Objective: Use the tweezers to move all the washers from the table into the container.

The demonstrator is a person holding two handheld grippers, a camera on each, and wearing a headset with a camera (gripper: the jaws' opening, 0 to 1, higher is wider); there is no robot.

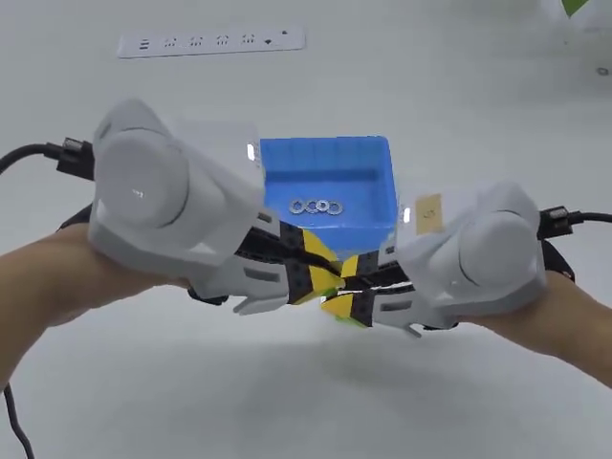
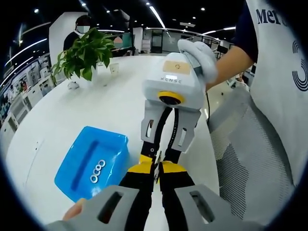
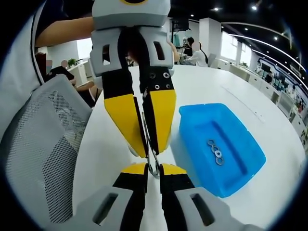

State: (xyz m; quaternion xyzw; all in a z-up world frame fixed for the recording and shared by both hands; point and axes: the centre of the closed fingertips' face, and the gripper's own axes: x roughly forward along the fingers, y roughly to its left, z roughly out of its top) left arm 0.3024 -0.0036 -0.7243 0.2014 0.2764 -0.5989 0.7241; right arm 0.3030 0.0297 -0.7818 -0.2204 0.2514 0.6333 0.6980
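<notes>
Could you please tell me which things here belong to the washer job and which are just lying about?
For the job:
tweezers, pinched by the left gripper and the right gripper
washers, lying in the container

Lying about:
power strip
plant
mesh chair

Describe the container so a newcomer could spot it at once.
On the white table, find the white power strip at the far side; nearer the person sits a shallow rectangular blue plastic tray. It's the only blue thing there, holding a short row of silver metal washers.
</notes>
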